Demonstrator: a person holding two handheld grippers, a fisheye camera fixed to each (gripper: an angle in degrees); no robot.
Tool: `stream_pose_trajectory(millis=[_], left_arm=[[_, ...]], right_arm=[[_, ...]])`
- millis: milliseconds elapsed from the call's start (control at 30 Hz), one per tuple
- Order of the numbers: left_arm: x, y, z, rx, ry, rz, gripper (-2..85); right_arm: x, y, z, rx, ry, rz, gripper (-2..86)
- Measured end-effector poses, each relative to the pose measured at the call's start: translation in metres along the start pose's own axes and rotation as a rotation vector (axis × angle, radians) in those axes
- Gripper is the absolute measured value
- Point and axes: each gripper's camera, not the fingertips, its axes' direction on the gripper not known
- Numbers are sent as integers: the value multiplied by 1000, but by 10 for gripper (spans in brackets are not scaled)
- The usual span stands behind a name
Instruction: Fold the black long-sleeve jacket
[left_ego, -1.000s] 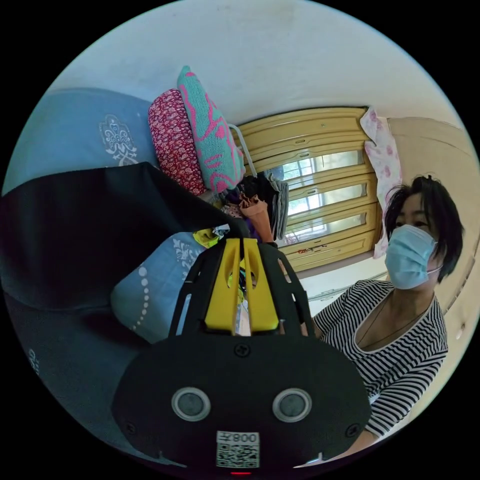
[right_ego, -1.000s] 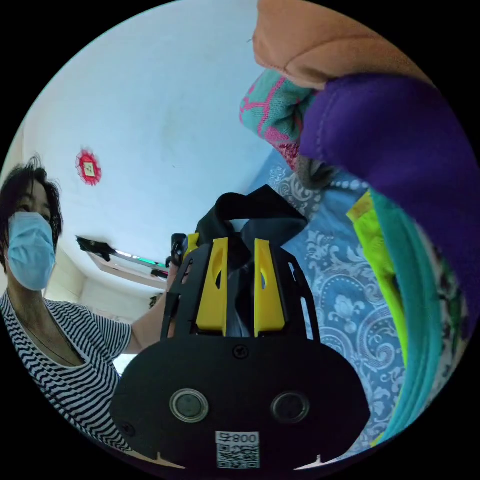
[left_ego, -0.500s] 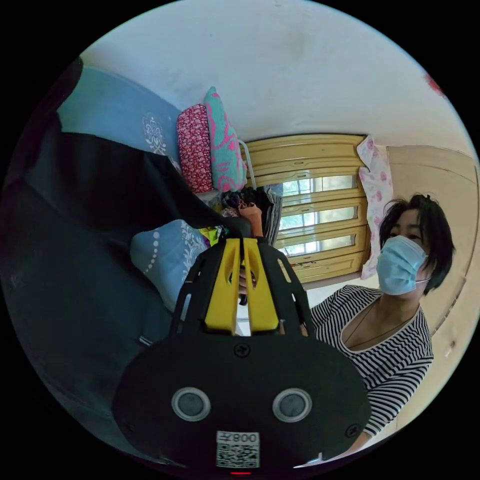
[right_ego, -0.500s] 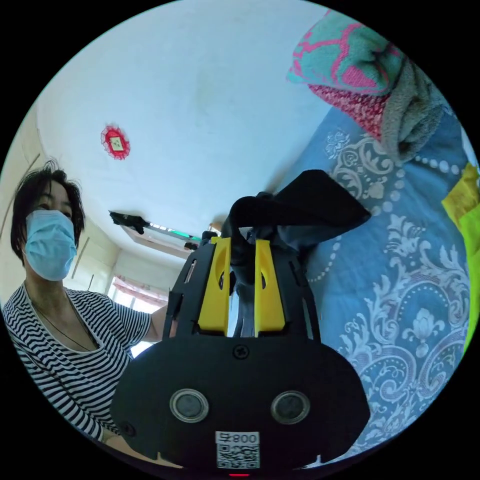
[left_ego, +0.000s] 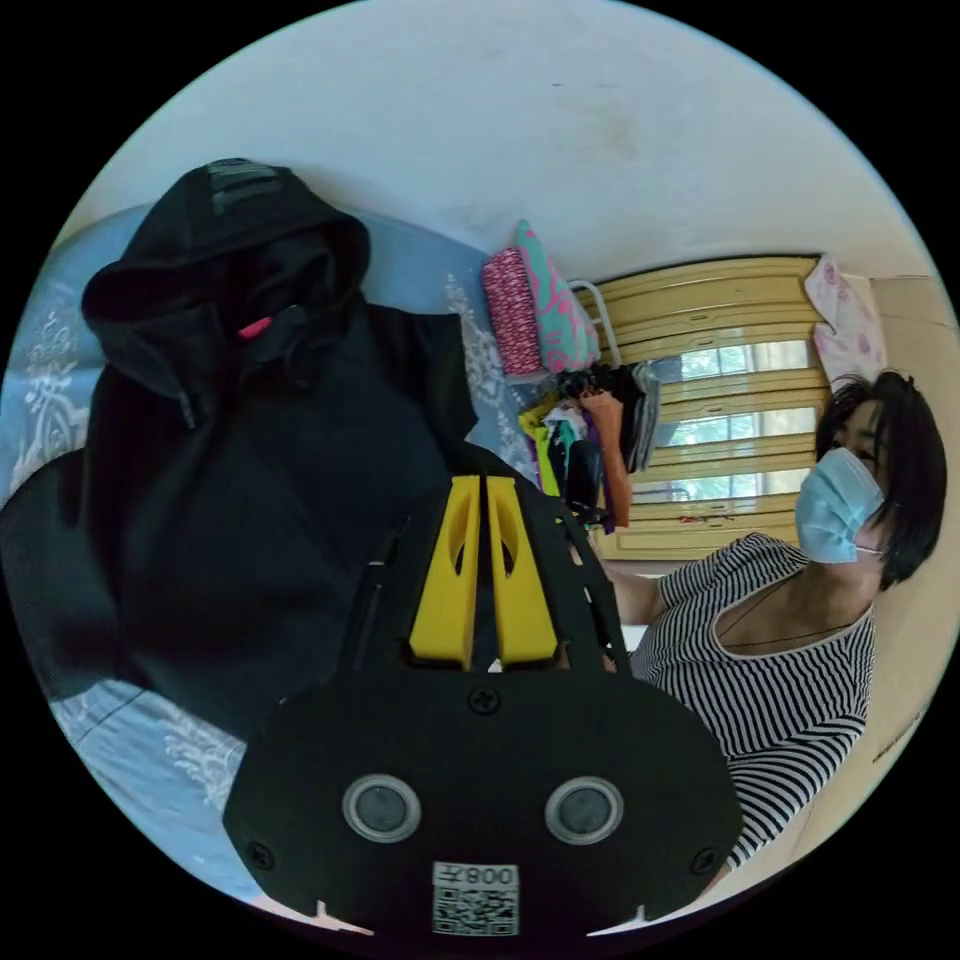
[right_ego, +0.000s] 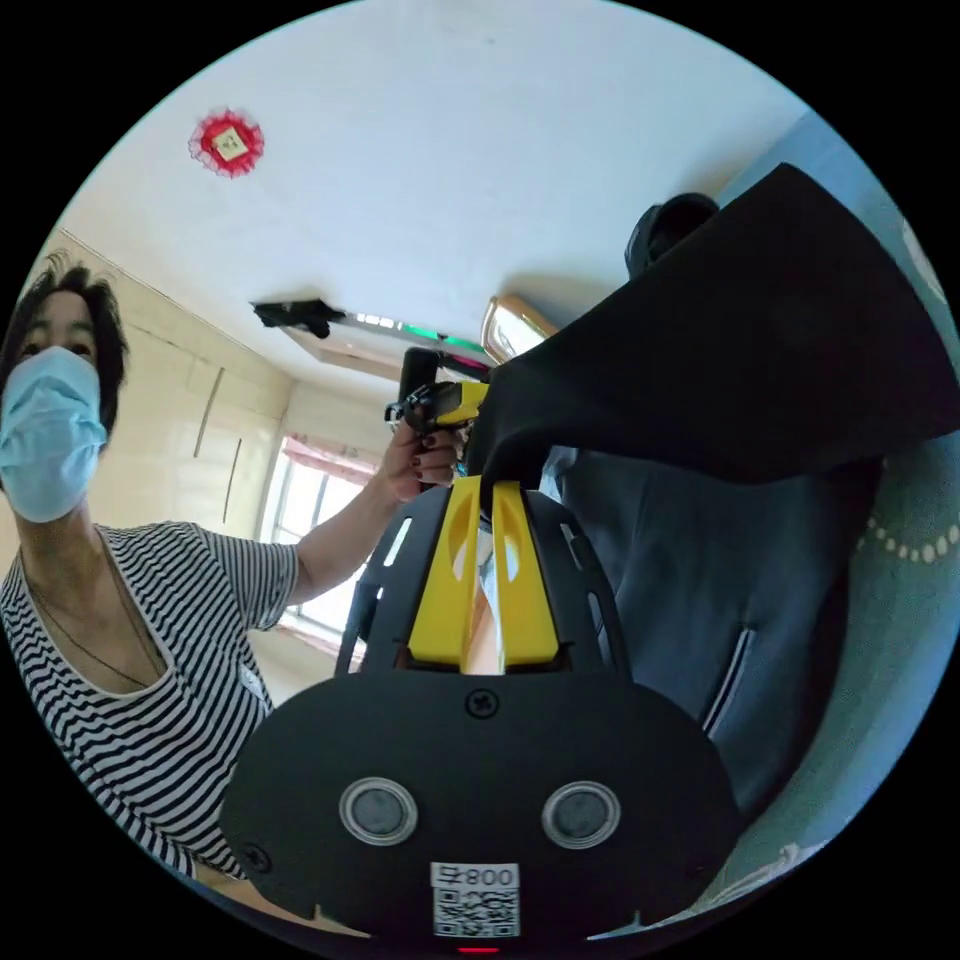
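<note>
Black long-sleeve jacket (left_ego: 250, 440): hood uppermost, spread over the blue patterned bed (left_ego: 180, 745), apparently held out to square it before folding. Left claw (left_ego: 484, 480): jaws clenched on its dark edge. Right claw (right_ego: 487, 487): clenched on another edge, lifting it taut.

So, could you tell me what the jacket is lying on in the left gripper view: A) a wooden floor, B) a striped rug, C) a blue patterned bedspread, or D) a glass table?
C: the jacket is spread on a blue bedspread with a pale ornamental pattern showing around its edges.
</note>
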Motion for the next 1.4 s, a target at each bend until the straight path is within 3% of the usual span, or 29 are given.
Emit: stream_pose_trajectory(millis=[467, 833, 1167, 1400], left_arm=[[-74, 64, -68, -137, -246, -147, 11], [-133, 87, -76, -180, -528, -205, 22], [-151, 154, -116, 112, -503, -202, 10], [-182, 175, -125, 120, -500, -285, 23]], right_arm=[[-66, -153, 186, -236, 35, -40, 7], [-82, -263, 290, -431, 291, -29, 10], [-124, -309, 273, -422, 248, 41, 12], [-159, -364, 255, -411, 344, 2, 11]])
